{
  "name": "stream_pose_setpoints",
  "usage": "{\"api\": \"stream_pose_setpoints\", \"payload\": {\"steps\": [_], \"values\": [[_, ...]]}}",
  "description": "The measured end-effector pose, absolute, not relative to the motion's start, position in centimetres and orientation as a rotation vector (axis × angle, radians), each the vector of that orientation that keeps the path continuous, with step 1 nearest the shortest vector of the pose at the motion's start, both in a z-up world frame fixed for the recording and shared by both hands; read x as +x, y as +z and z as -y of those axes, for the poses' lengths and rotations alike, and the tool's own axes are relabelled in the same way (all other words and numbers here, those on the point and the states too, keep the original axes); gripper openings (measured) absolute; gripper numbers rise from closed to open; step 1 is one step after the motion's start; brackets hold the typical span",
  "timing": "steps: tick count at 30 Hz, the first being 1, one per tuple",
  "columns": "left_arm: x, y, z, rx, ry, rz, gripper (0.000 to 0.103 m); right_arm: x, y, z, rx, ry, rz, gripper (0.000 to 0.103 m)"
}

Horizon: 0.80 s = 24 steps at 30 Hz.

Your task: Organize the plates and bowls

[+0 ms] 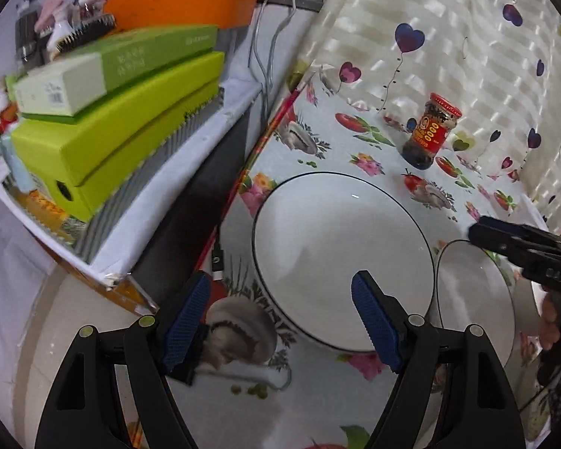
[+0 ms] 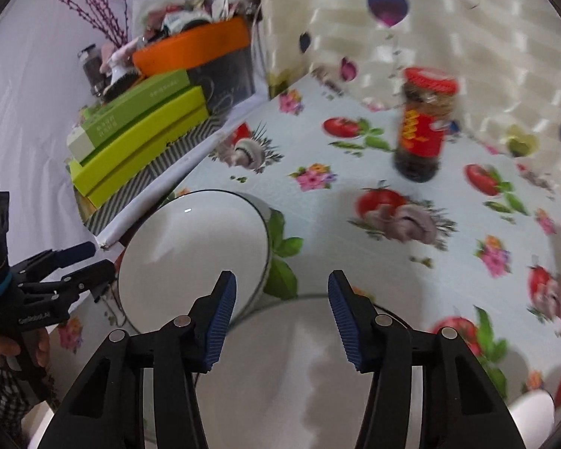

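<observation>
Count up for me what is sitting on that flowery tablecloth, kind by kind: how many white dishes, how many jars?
White dishes with a dark rim: 2, the bigger dish and the second dish beside it
Jars with a red lid: 1, the jar
Total: 3
A white shape at the corner of the right wrist view may be another dish, but too little shows to count it.

Looks like a home dining corner: flowered oilcloth table [image 2: 355, 232], heart-print curtain [image 1: 448, 37], sauce jar [image 1: 428, 131], cluttered boxes [image 1: 112, 112] far left.
</observation>
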<state>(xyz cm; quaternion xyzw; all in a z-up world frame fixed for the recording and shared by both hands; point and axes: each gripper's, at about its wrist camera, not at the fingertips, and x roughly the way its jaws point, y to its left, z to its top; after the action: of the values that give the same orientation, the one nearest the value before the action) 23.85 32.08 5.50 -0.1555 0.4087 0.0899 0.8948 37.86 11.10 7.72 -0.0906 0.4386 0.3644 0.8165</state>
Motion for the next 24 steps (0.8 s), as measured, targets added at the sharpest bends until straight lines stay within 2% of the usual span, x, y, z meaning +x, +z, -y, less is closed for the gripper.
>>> {"api": "stream_pose_setpoints", "payload": {"steps": [16, 17, 19, 21, 22, 24], "values": [[25.7, 4.0, -33.6, -0.365, 0.156, -0.870, 0.078, 41.8, 3.8, -14.6, -0.181, 0.837, -1.047, 0.051], [25.7, 3.9, -33.6, -0.368, 0.150, -0.873, 0.077, 41.9, 3.7, -14.7, -0.178, 0.842, -1.052, 0.051], [25.9, 3.6, -33.5, -0.380, 0.123, -0.883, 0.069, 42.2, 3.4, -14.9, -0.173, 0.848, -1.065, 0.049], [26.3, 3.2, -33.3, -0.389, 0.097, -0.899, 0.056, 42.5, 3.1, -15.1, -0.161, 0.849, -1.080, 0.040], [26.4, 3.1, -33.3, -0.391, 0.094, -0.902, 0.054, 42.6, 3.0, -15.2, -0.160, 0.846, -1.085, 0.037], [26.5, 2.9, -33.2, -0.391, 0.103, -0.903, 0.052, 42.8, 2.7, -15.4, -0.161, 0.843, -1.095, 0.024]]}}
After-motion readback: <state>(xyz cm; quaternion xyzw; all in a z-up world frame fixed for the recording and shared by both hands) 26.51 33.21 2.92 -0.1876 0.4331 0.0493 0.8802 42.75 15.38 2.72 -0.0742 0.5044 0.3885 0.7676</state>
